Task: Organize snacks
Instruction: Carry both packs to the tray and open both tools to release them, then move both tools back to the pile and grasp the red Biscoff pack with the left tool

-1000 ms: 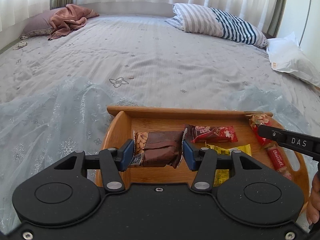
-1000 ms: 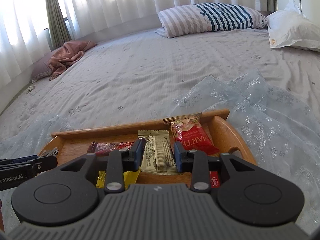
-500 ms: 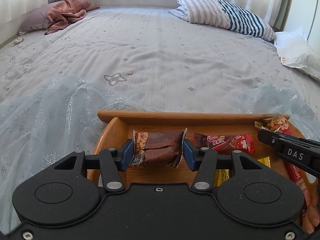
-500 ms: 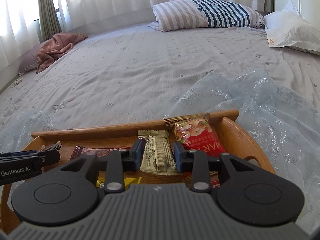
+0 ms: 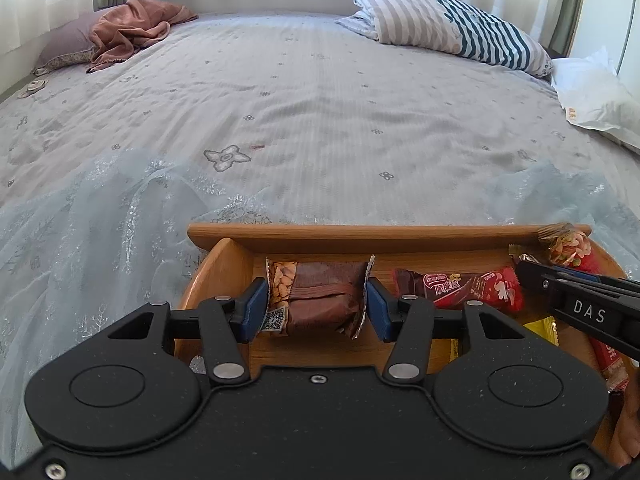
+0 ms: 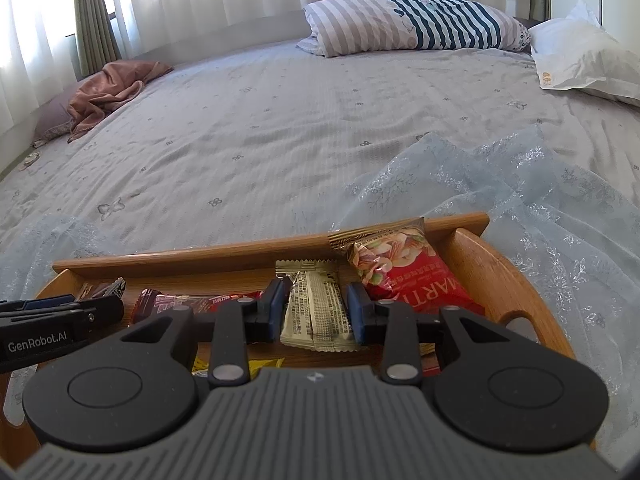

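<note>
Sunlit curtains are glowing behind a grey bedspread (image 5: 320,112) where a wooden tray (image 5: 360,236) is sitting. Over it, the left gripper (image 5: 316,306) is pinching a brown peanut bar (image 5: 316,296), and the right gripper (image 6: 314,308), stamped "DAS", is squeezing a beige wafer packet (image 6: 316,308); both are tilting downward. Beside them a red nut bag (image 6: 412,276) reading "MART" is leaning on the tray's far wall.

A wooden tray (image 5: 360,236) sits on a sheer cloth (image 5: 100,216) spread over the bed (image 5: 320,100), holding a red bar (image 5: 460,286) mid-tray and a nut packet (image 6: 404,268) propped against its far right rim, with a striped pillow (image 6: 416,24) far behind.
</note>
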Demonstrator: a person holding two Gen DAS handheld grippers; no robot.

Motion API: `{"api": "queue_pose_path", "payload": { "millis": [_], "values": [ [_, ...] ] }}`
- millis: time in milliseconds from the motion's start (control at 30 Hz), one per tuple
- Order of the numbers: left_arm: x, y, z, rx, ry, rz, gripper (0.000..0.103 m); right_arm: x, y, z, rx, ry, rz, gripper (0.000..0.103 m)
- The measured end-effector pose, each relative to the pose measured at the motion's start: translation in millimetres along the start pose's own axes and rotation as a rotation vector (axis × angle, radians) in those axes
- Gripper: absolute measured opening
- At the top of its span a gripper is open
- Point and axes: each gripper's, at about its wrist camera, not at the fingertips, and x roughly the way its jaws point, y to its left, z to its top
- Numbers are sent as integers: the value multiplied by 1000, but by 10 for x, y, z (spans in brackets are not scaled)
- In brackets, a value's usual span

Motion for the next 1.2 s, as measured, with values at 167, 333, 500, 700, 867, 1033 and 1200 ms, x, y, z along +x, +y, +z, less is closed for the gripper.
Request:
{"api": "queue_pose_path", "payload": {
  "millis": [167, 333, 500, 700, 867, 1033, 1200],
  "values": [
    [36, -18, 6, 10, -6, 7, 50, 22, 21, -9, -6, -5, -3, 39],
    [46, -40, 16, 23, -6, 17, 56, 18, -3, -9, 5, -5, 8, 46],
    [-84, -52, 20, 38, -29, 20, 68, -82, -26, 33, 19, -22, 34, 49],
    [-401, -25, 33, 38, -64, 8, 81, -326, -67, 74, 28, -59, 62, 58],
    [-776, -25, -57, 47, -99, -7, 89, -614, -92, 20, -19, -101, 72, 63],
    [-1133, -52, -236, 47, -122, -30, 97, -903, -158, -90, -65, -140, 87, 69],
    [-1440, -112, -474, 54, -133, -43, 99, -1165, -227, -247, -101, -178, 103, 77]
  ]
}}
